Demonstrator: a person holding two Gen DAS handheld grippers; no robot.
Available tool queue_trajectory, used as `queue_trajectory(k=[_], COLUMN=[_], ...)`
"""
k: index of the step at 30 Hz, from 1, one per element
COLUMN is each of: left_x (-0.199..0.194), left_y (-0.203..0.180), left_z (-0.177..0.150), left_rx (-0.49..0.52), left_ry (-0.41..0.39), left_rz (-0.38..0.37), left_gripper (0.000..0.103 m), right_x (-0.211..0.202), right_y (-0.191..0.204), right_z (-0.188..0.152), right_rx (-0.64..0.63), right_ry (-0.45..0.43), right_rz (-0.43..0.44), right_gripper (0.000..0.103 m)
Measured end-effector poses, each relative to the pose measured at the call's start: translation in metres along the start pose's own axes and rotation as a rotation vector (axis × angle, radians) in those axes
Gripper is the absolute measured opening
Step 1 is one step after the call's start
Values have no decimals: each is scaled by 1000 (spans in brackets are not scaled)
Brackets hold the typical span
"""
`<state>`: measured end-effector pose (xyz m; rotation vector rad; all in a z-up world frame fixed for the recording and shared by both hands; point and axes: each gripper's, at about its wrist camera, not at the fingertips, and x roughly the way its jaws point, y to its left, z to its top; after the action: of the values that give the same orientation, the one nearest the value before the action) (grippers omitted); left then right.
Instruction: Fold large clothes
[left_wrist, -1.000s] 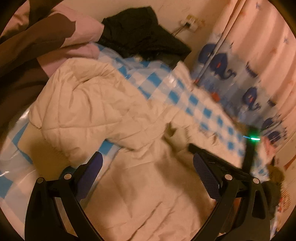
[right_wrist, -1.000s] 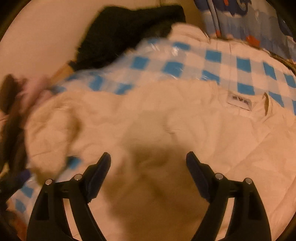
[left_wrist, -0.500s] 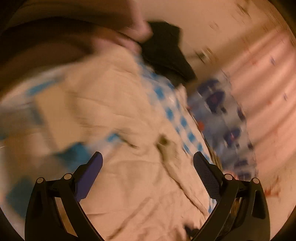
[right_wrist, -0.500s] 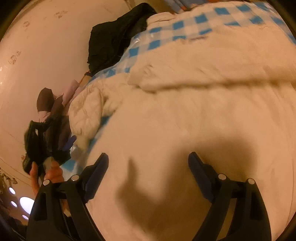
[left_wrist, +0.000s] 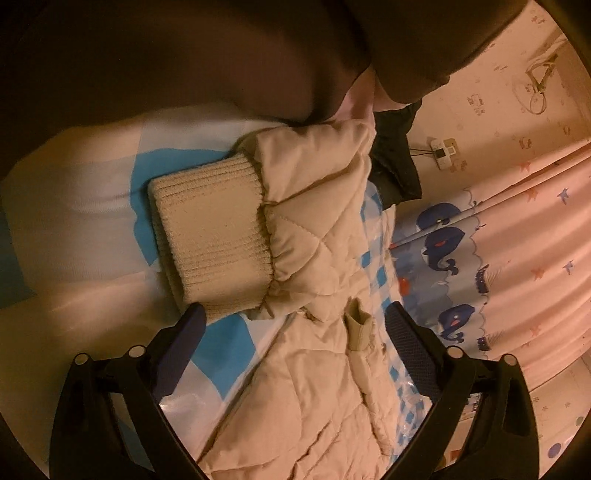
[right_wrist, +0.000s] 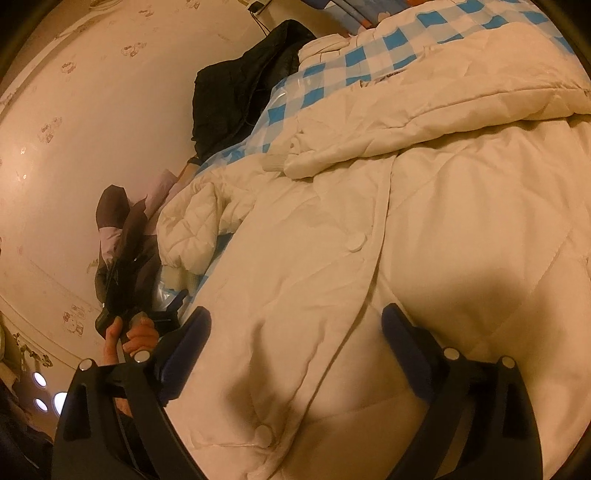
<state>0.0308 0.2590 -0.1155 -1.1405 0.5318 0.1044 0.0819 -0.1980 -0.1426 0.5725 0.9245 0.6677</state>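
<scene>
A cream quilted jacket (left_wrist: 317, 206) lies spread on a blue-and-white checked sheet (left_wrist: 229, 354). One sleeve ends in a ribbed knit cuff (left_wrist: 210, 240), which lies flat just ahead of my left gripper (left_wrist: 293, 314). That gripper's jaws are wide and closing, with the sleeve end and jacket edge between the fingers but untouched by the pads. My right gripper (right_wrist: 295, 314) hovers low over the jacket's buttoned front (right_wrist: 443, 221). Its jaws are opening and the pads press on nothing. A hand (right_wrist: 138, 338) holds the left gripper's handle at the left of the right wrist view.
A black garment (left_wrist: 395, 158) is heaped by the wall at the far end of the bed. A brown and pink garment (left_wrist: 184, 55) fills the top of the left wrist view. A whale-print curtain (left_wrist: 498, 258) hangs along the right side, with a wall socket (left_wrist: 443, 151) beside it.
My left gripper has dropped and rolled towards the sleeve cuff, which now looms large. My right gripper has swung sideways and rolled over the jacket front, then held still.
</scene>
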Motion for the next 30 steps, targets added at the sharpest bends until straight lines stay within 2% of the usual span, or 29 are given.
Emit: queue_trajectory(k=[2,6,10,12,14,16,19,21,25,26,30], left_x=[-5,-19,-9,1,8,10,6,-2,-22,-25,-24], left_y=[2,3,-1,-5,-7,-9,-19,-43,-125,-157,-254], left_z=[-2,2,11,15,16,15,11,4,-17,-20,-28], left_rx=[5,16,25,45,66,81,128,235,519,601,810], left_ry=[4,-67,-82,-55,-14,-7,-24,-47,-92,-93,-60], left_rz=[32,95,71,56,37,39,47,49,-8,-36,-98], left_gripper=[85,86,85,68,14,3,3,3,3,3,3], right_x=[0,1,1,1,1,1,1,0,-5,-7,-22], right_y=[0,0,-1,-1,-1,0,-1,-2,-3,-4,-4], right_z=[0,1,0,0,0,0,0,0,3,4,12], right_rx=[0,-2,-1,-1,0,2,3,14,56,69,120], right_ry=[0,3,1,1,1,1,0,0,-1,-1,-23], right_rz=[0,-3,-1,-1,0,1,0,9,27,31,50], right_gripper=[90,91,91,91,91,92,92,92,92,92,92])
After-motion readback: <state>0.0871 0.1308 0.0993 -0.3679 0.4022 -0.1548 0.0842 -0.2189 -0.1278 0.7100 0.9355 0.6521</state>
